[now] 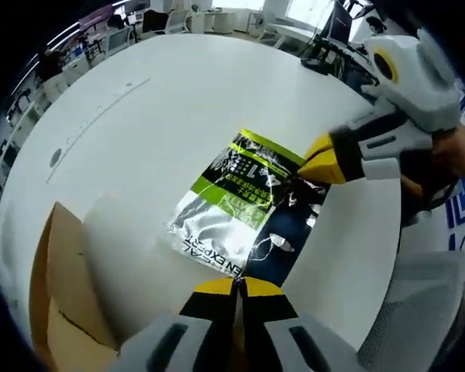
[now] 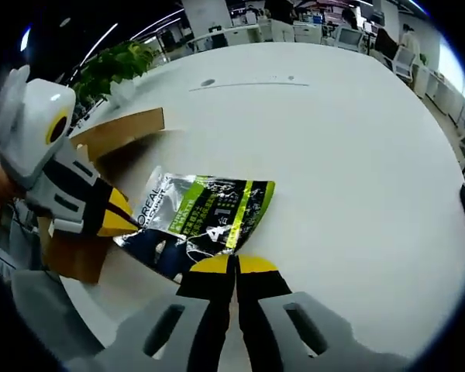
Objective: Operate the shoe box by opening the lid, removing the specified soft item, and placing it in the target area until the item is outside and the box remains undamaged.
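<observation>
Looking nearly done — the foil packet (image 1: 236, 205) is out on the table (image 1: 155, 116), box (image 2: 112, 136) beyond, both grippers' fingers (image 1: 236, 288) (image 2: 234, 267) clamped on its edges — just release left.

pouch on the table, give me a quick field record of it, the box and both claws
item: shiny foil pouch, green, silver and dark blue, printed text
item position: lying flat on the white table, outside the box
left claw: jaws together, pinching the pouch's near edge
right claw: jaws together on the opposite edge of the pouch
box: brown cardboard box beside the pouch, a flap raised; contents cannot be seen
box condition: no visible tears on the parts in view
background: office desks and chairs, a green plant
</observation>
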{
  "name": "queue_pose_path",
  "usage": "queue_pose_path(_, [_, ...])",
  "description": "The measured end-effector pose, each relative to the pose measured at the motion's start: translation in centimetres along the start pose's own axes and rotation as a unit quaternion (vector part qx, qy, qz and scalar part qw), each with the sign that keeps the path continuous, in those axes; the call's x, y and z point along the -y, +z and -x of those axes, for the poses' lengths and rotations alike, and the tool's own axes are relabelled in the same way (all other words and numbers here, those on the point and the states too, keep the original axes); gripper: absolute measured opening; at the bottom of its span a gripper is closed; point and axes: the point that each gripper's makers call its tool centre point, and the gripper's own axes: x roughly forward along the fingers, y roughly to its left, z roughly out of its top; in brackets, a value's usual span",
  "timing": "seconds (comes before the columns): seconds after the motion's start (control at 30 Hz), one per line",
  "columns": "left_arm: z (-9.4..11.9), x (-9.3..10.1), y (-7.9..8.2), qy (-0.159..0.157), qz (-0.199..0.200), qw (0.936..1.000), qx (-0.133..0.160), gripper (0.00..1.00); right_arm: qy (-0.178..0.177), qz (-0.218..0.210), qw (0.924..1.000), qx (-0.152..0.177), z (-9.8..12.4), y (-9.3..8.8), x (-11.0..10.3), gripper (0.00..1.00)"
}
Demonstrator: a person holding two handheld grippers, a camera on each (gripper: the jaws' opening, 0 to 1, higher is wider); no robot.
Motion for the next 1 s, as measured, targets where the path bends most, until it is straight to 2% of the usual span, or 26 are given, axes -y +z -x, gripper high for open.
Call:
queue_pose_path(0.33, [-0.2,-0.4,-0.3,0.011,-0.005,0.9999,0.006,0.03,-0.002,0.022,0.9997,0.01,-0.4,-0.5,0.4,0.02])
queue_pose_path(0.5, [0.2,-0.4,0.0,0.015,-0.009,0.9997,0.015,0.03,0.0,0.016,0.9998,0.009,-0.4,-0.8,0.7,0.02])
queue_pose_path(0.6, [0.4,-0.4,0.1,0.017,-0.011,0.9996,0.017,0.04,-0.007,0.028,0.9995,0.01,-0.3,-0.9,1.0,0.03])
queue_pose_path(1.0, [2.6,-0.7,0.8,0.027,-0.016,0.9982,0.051,0.14,-0.005,0.034,0.9993,0.013,0.1,-0.9,0.9,0.04])
